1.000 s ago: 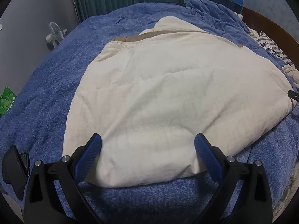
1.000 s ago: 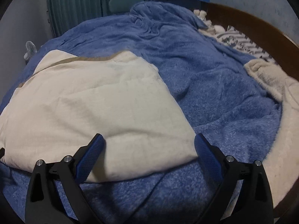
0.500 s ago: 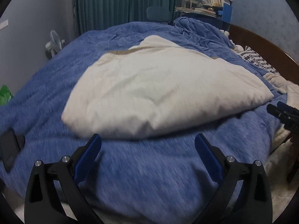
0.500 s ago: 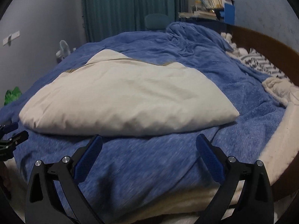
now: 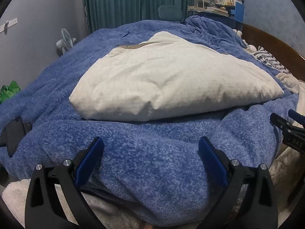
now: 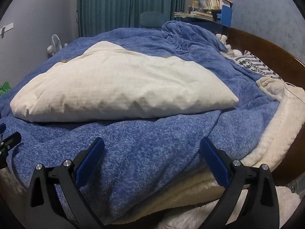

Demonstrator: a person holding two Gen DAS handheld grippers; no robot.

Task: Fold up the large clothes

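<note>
Cream quilted padded garment (image 5: 171, 82) lies folded on the blue fleece blanket (image 5: 152, 162) covering the bed: likely soft, bulky and light, best pinched at near corners. Left gripper (image 5: 150, 158) and right gripper (image 6: 151, 157) gape wide, empty.

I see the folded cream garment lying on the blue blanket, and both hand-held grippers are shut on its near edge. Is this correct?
Not quite. The folded cream garment does lie on the blue blanket, but neither hand-held gripper holds it. In the left wrist view the left hand-held gripper is open, short of the garment; the right wrist view shows the right hand-held gripper likewise open and empty.
</note>
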